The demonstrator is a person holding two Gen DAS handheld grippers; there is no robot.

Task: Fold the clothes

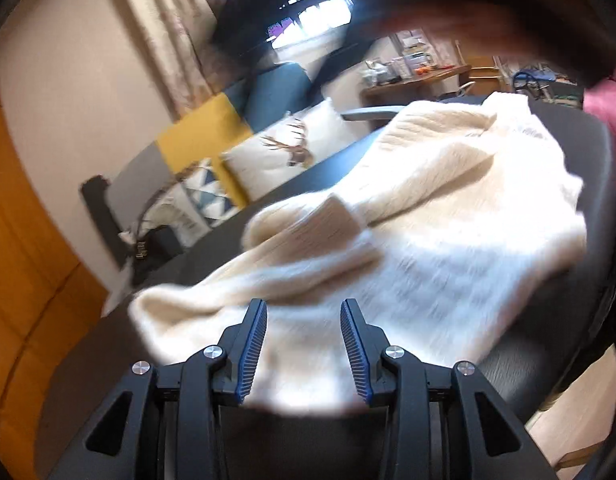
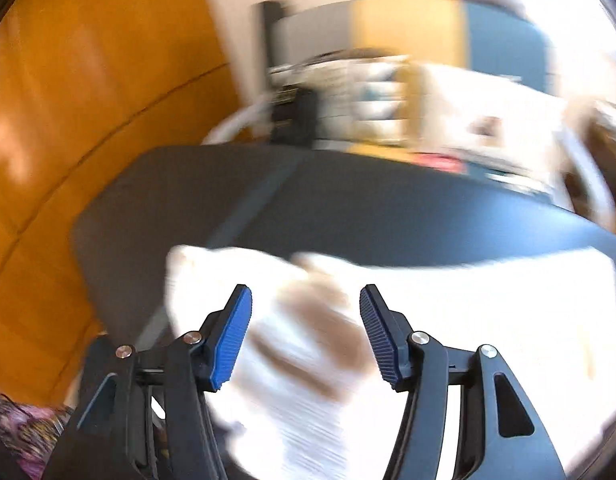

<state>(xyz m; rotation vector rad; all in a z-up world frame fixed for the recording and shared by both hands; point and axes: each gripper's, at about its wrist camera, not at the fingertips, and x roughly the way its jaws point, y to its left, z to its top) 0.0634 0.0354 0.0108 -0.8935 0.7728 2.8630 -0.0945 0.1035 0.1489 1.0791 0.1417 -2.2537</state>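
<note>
Cream sweater [image 1: 428, 216] on dark table [image 2: 348, 208]; left gripper [image 1: 304, 310] & right gripper [image 2: 306, 294] both wide, empty.

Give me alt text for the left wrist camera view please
A cream knitted sweater lies rumpled on a dark table, with the open left gripper over its near edge, holding nothing. Behind are a deer-print cushion and curtains; the picture is motion-blurred.
</note>
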